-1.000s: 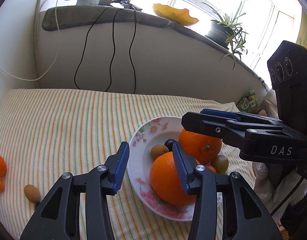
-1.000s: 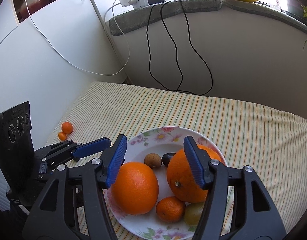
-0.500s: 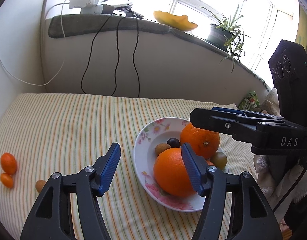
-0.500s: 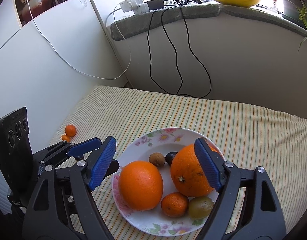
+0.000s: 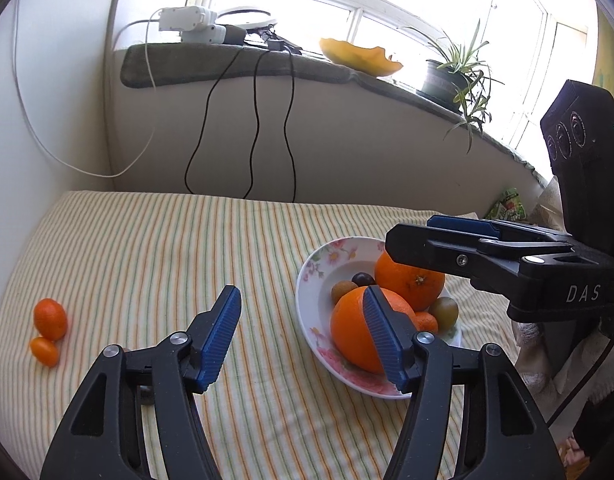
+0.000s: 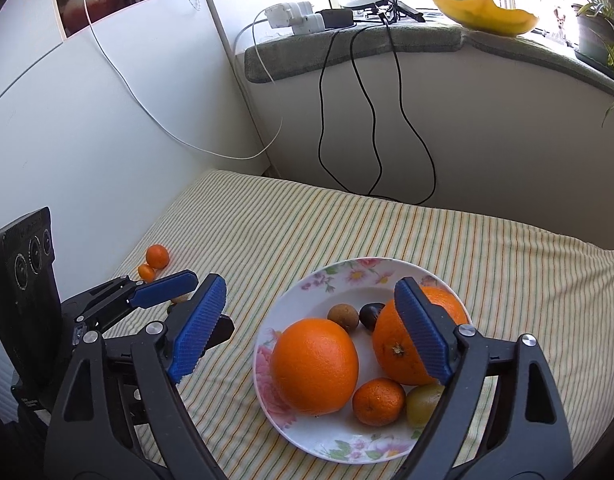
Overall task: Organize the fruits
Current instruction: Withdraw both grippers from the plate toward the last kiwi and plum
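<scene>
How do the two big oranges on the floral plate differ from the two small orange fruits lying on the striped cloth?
The big oranges lie on the plate; the small orange fruits lie on the bare cloth, far to the left. The big oranges are much larger. The big oranges sit apart; the small fruits look touching. All four are orange-skinned and ungripped.

Text on right claw (image 5: 487, 240): "DAS", white letters on its black body, seen from the left wrist view
Other text: none readable

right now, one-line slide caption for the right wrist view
Open right tool above floral white plate holding two large oranges and small fruits.
</scene>
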A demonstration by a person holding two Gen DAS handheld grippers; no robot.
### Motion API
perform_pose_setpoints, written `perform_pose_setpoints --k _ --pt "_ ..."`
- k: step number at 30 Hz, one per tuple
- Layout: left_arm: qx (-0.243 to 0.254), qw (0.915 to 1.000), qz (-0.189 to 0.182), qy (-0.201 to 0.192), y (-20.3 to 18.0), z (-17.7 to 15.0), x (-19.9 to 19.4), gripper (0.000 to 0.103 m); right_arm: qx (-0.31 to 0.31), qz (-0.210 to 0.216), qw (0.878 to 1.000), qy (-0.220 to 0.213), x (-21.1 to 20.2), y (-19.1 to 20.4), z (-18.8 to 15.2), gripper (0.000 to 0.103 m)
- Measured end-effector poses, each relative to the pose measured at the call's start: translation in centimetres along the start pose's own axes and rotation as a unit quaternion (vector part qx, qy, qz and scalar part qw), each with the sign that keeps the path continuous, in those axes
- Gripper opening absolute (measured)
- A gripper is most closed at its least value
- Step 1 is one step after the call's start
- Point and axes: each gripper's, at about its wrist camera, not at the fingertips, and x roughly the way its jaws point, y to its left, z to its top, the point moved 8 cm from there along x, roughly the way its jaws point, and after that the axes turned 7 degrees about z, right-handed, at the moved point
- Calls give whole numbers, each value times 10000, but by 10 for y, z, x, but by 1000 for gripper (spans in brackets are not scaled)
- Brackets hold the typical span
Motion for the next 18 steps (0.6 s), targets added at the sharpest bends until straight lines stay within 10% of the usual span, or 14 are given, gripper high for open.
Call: perform_pose_setpoints --k 18 --pt "-357 9984 422 -73 60 -20 -30 63 -236 412 9987 175 23 50 -3 89"
